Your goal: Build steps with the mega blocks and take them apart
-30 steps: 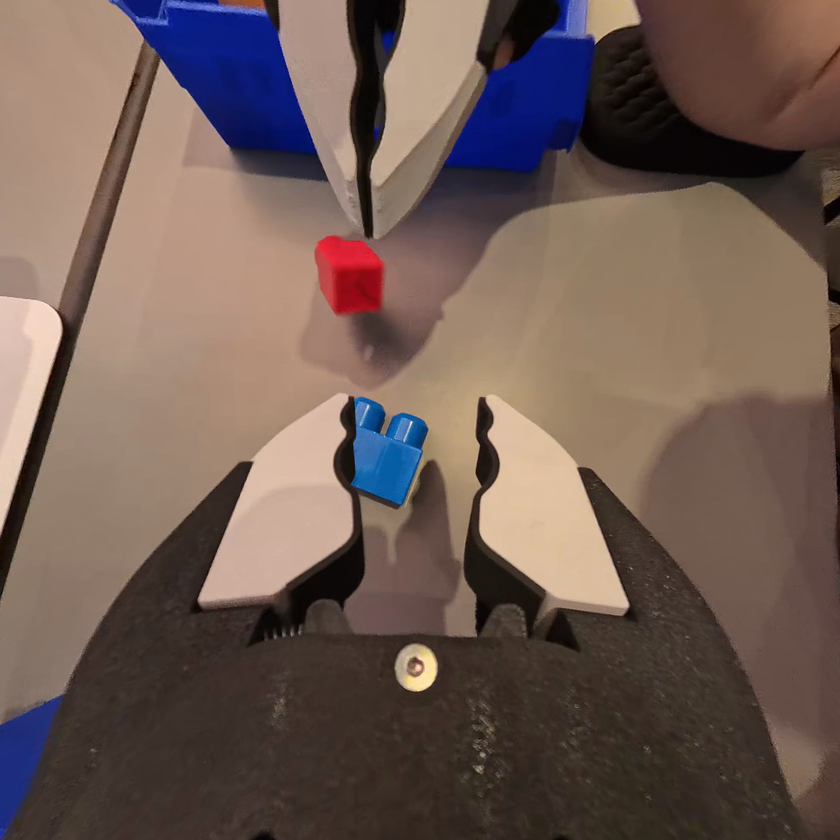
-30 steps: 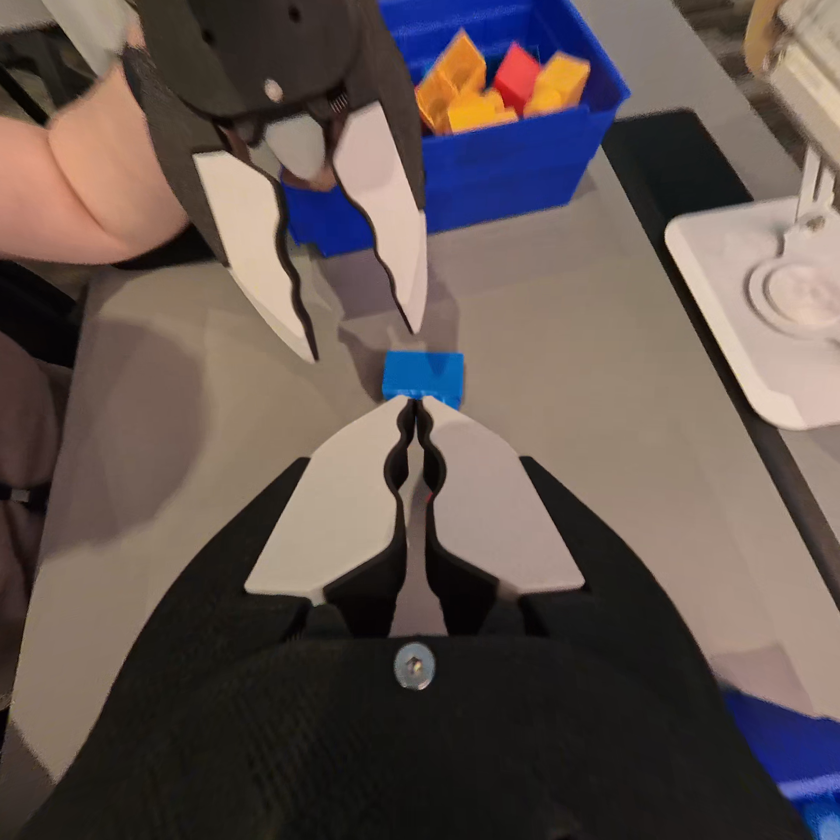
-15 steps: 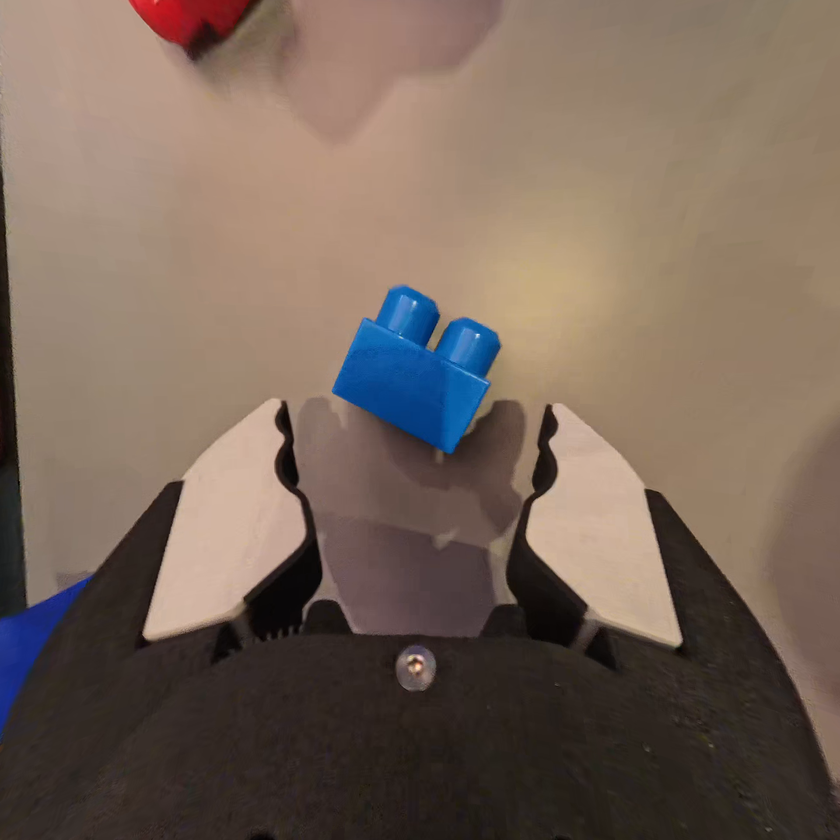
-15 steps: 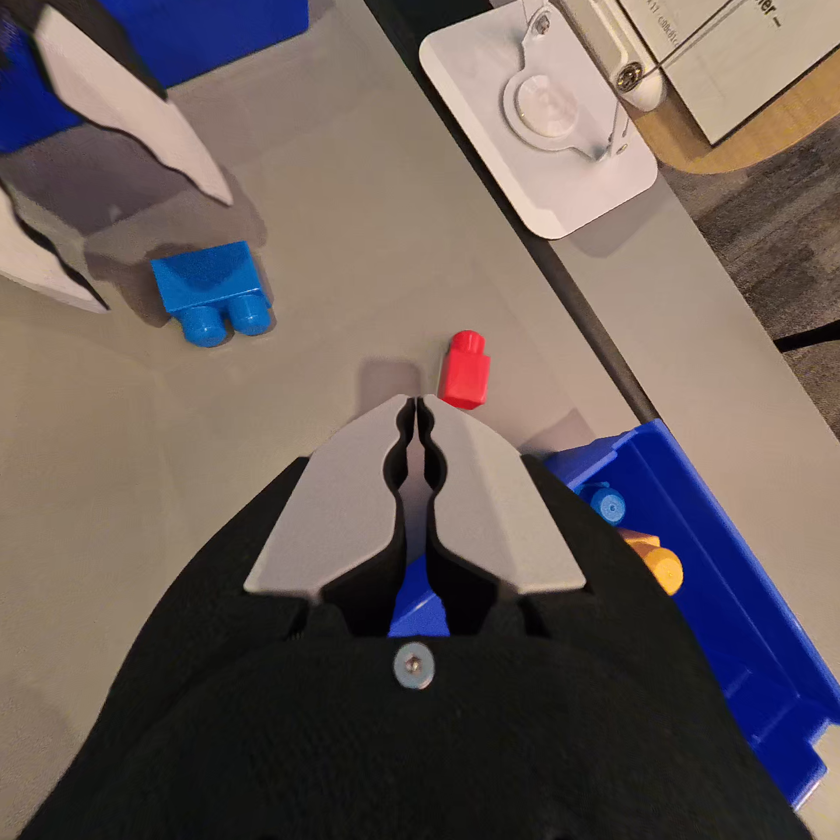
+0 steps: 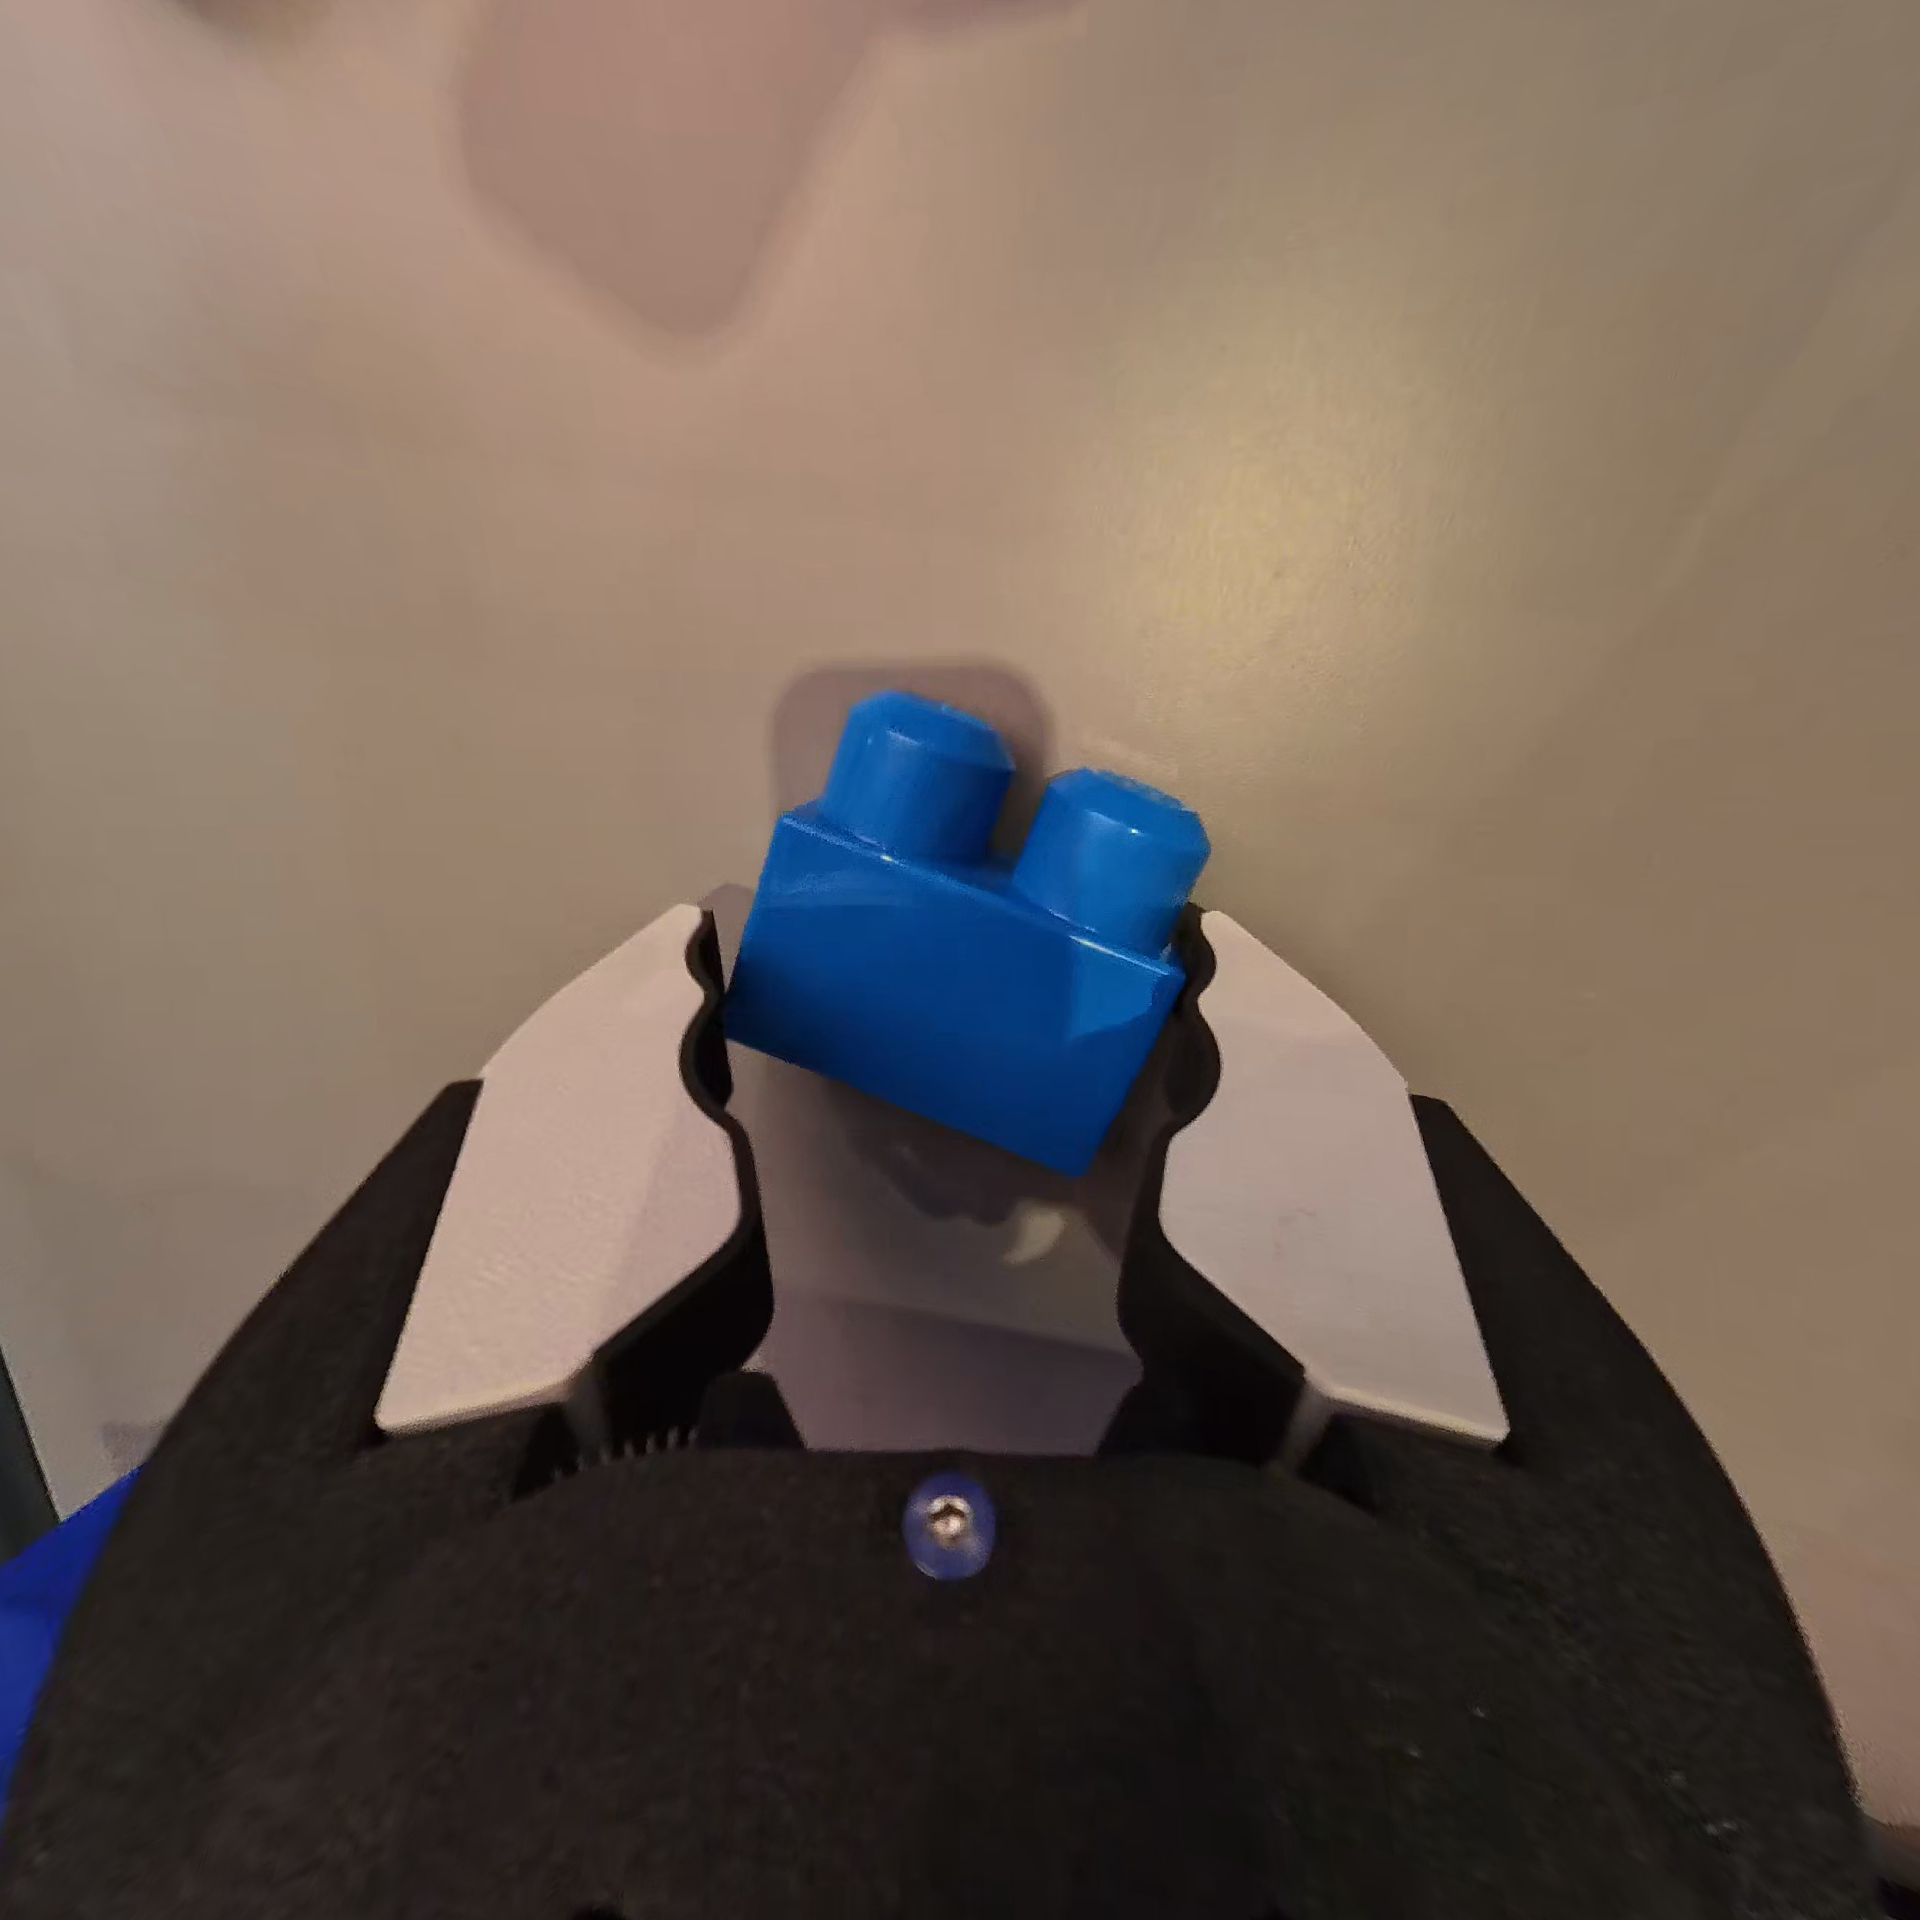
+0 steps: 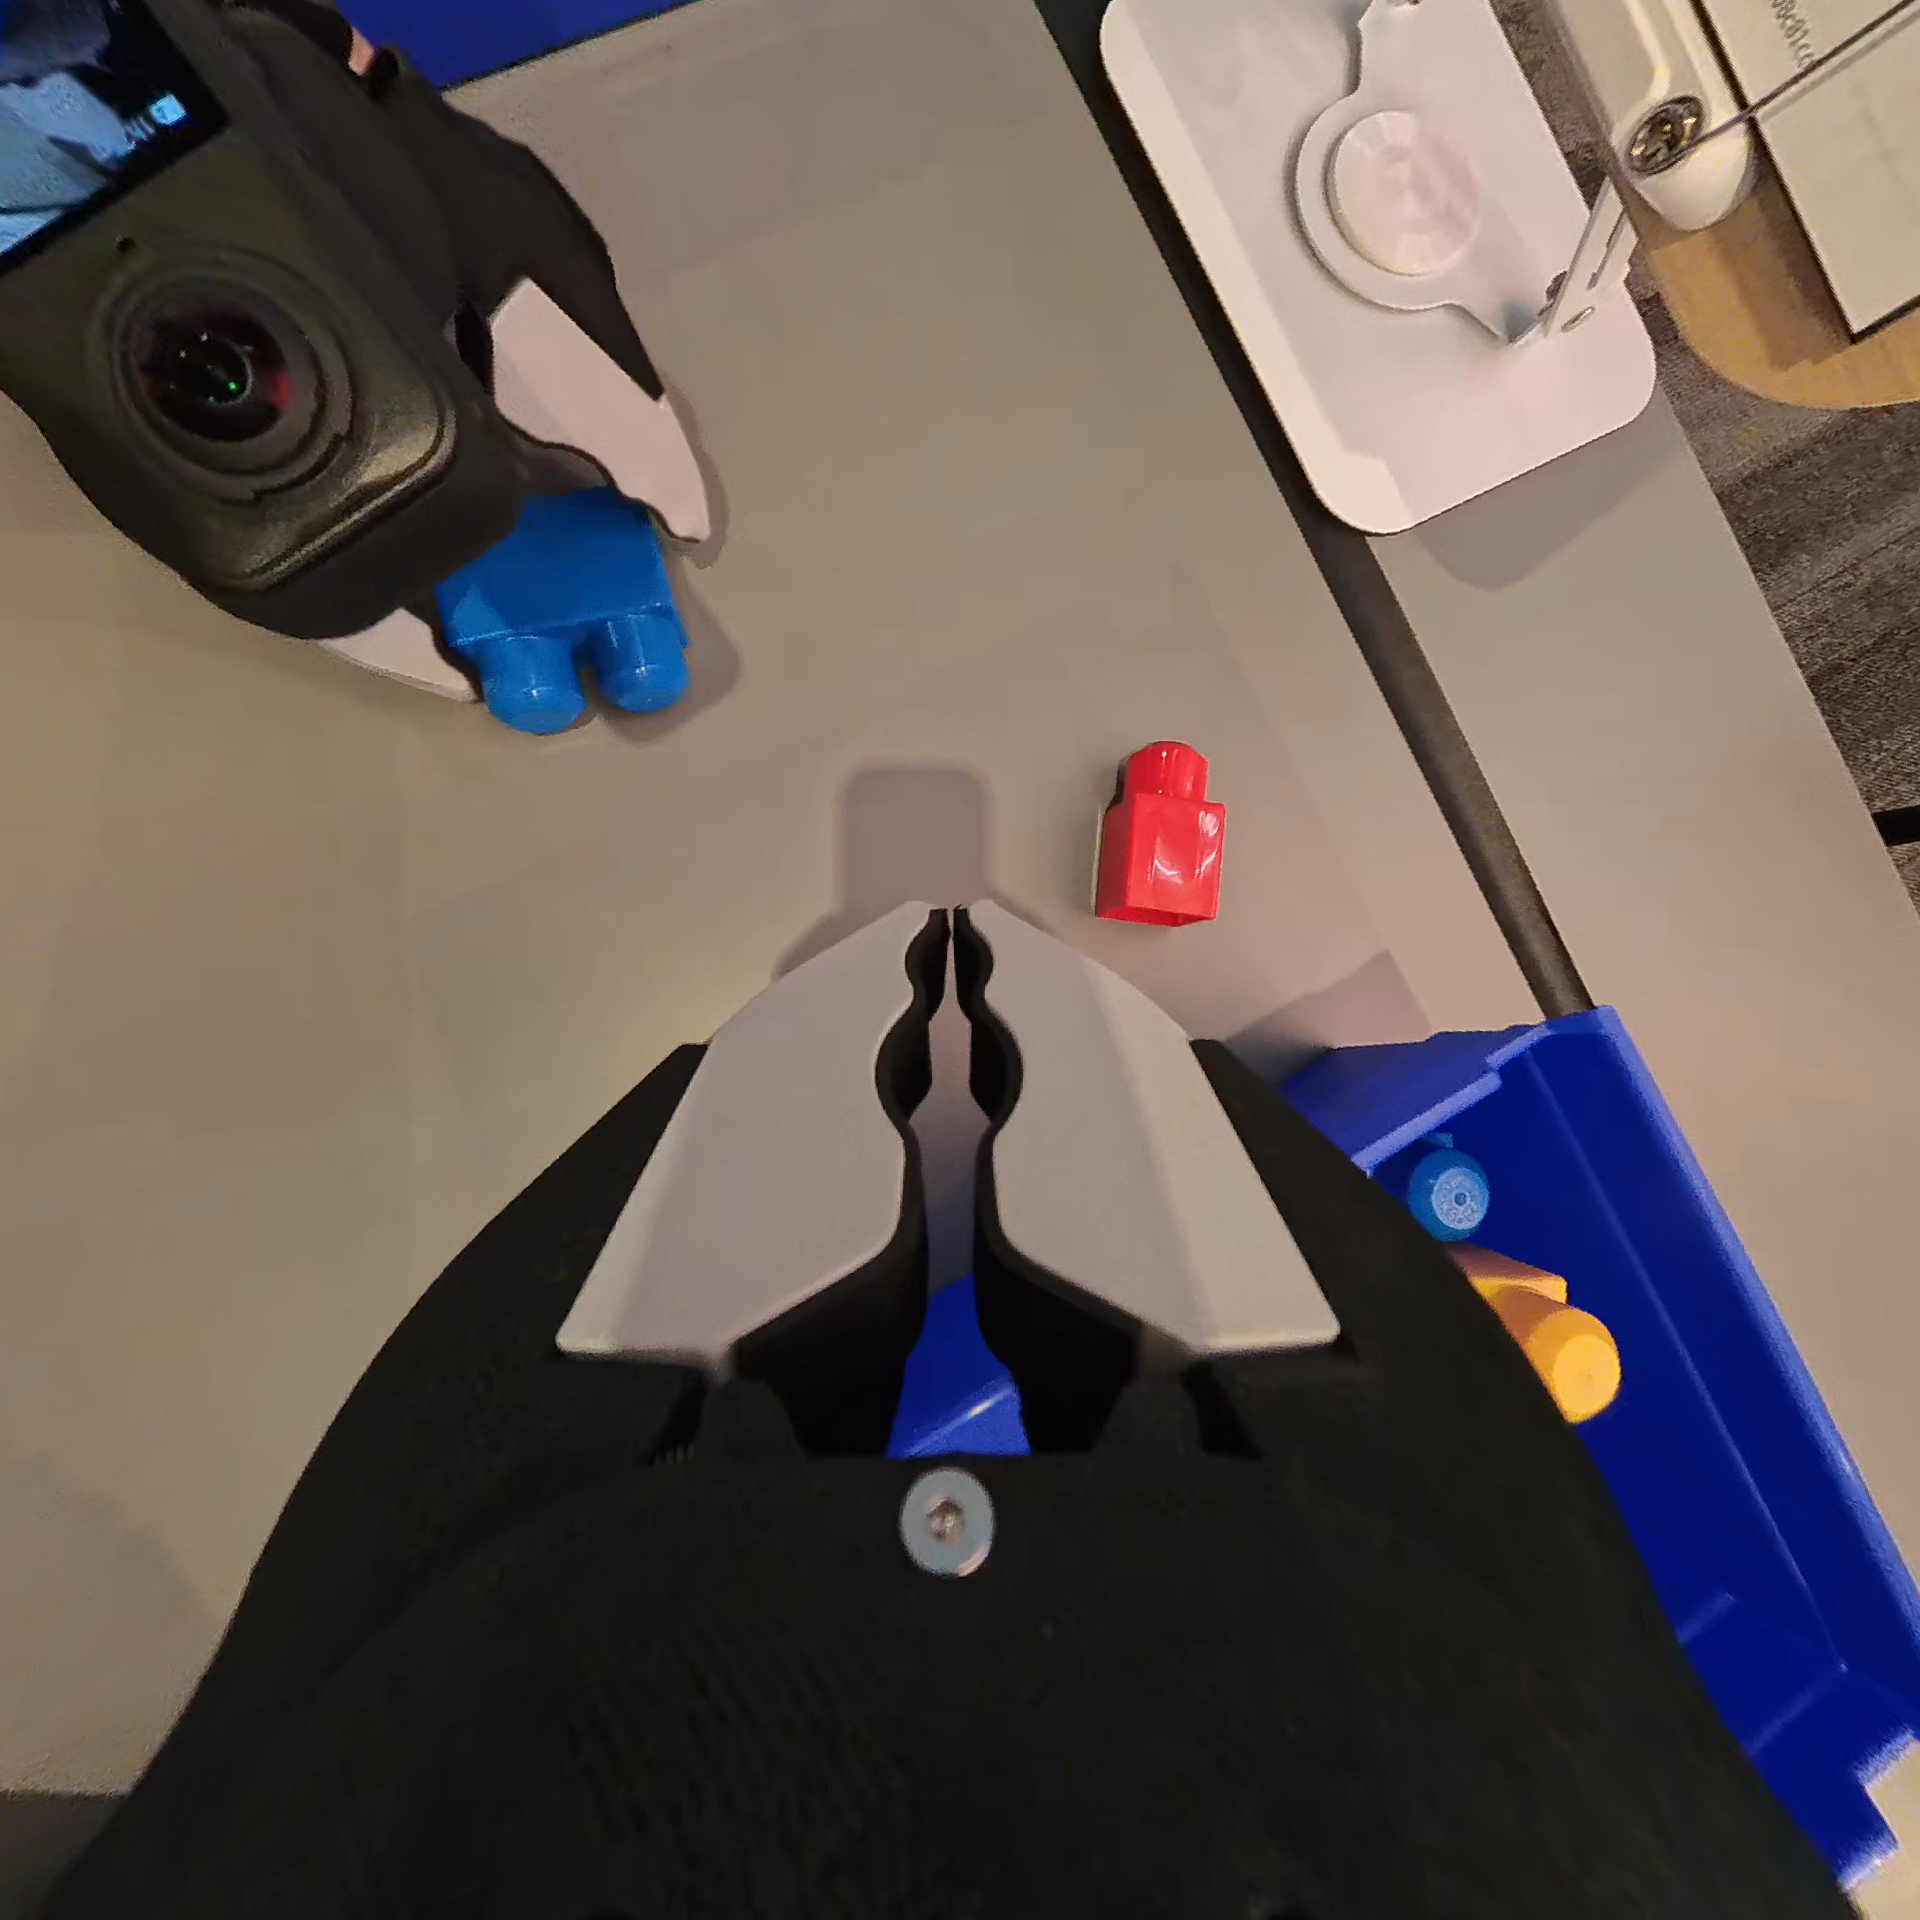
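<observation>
The left tool [image 5: 951, 935] grips a blue two-stud block [image 5: 951, 997] lying on its side on the grey surface [image 5: 1351, 468], one finger on each end. The right tool [image 6: 951, 914] hovers pinched together and empty; just beyond, a red single-stud block [image 6: 1161, 847] lies near the surface's right edge, beside a blue bin [image 6: 1704, 1403]

We note two-stud block [image 5: 940, 997] on table [image 5: 1351, 416] between left gripper [image 5: 951, 971] fingers; single-stud block [image 6: 1161, 847] near table's right edge; bin [image 6: 1704, 1455] at that edge.
</observation>
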A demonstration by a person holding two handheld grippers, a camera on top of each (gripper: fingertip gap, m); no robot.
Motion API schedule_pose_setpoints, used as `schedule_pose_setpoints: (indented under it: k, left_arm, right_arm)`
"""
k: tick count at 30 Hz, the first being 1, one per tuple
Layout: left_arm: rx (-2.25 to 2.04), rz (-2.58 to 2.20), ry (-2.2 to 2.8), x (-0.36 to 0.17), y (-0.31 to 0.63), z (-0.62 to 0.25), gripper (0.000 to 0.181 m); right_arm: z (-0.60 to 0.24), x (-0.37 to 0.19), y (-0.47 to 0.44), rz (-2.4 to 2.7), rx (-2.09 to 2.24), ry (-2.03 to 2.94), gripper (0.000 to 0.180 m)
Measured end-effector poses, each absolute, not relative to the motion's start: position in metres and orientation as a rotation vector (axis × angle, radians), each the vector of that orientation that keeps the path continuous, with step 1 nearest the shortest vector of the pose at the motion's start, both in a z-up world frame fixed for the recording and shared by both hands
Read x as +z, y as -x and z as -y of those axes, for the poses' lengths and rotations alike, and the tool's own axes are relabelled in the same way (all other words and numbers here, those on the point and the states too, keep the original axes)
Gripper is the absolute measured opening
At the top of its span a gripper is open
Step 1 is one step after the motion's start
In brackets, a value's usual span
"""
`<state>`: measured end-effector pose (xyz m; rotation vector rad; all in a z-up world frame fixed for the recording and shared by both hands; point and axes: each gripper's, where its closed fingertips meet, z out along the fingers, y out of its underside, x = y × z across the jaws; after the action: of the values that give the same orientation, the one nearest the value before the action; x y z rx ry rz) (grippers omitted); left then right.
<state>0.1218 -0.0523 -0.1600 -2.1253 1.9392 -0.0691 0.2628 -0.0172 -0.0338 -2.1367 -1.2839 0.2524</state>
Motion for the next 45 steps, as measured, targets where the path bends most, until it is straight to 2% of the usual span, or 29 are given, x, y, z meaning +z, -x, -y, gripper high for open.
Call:
schedule_pose_setpoints:
  k: [5,9,12,16,18,23,24,26,29,34,36,39,45]
  left_arm:
    - [0.021,-1.881,2.177,-0.154,-0.115,0.047,0.083]
    - [-0.132,-1.725,2.164,-0.122,-0.125,0.044,0.083]
    - [-0.255,-1.586,2.078,-0.083,-0.138,0.042,0.082]
    - [-0.119,-1.45,1.928,-0.041,-0.138,0.03,0.082]
    - [-0.099,-1.416,1.876,-0.027,-0.139,0.031,0.082]
    - [-0.078,-1.369,1.803,-0.013,-0.145,0.03,0.082]
    - [-0.058,-1.372,1.797,-0.014,-0.144,0.028,0.082]
    - [-0.06,-1.369,1.779,-0.014,-0.144,0.026,0.082]
    - [-0.233,-1.373,1.783,-0.007,-0.148,0.037,0.076]
    - [-0.8,-1.357,1.71,0.023,-0.162,0.075,0.075]
    - [-0.857,-1.357,1.648,0.028,-0.165,0.079,0.066]
    - [-0.889,-1.395,1.637,0.023,-0.17,0.085,0.064]
    - [-0.987,-1.523,1.62,0.011,-0.179,0.106,0.044]
  right_arm:
    - [0.018,-0.03,-0.259,1.247,0.325,2.128,0.002]
    - [0.009,-0.021,-0.25,1.098,0.44,2.12,0.006]
    - [-0.001,-0.003,-0.23,0.88,0.67,2.055,0.019]
    - [0.003,0.017,-0.193,0.62,1.153,1.95,0.057]
    - [0.008,0.021,-0.179,0.519,1.372,1.91,0.061]
    - [0.038,-0.005,-0.141,0.651,1.605,2.008,0.059]
    - [0.044,-0.007,-0.136,0.715,1.625,2.014,0.039]
    - [0.041,-0.007,-0.136,0.729,1.589,1.991,0.036]
    - [0.04,-0.002,-0.147,0.803,1.536,1.971,0.034]
    - [0.06,0.015,-0.172,1.08,1.437,1.925,0.034]
    - [0.07,0.018,-0.178,1.203,1.313,1.897,0.034]
    - [0.086,0.025,-0.18,1.352,1.191,1.822,0.034]
    - [0.107,0.024,-0.182,1.521,1.061,1.777,0.034]
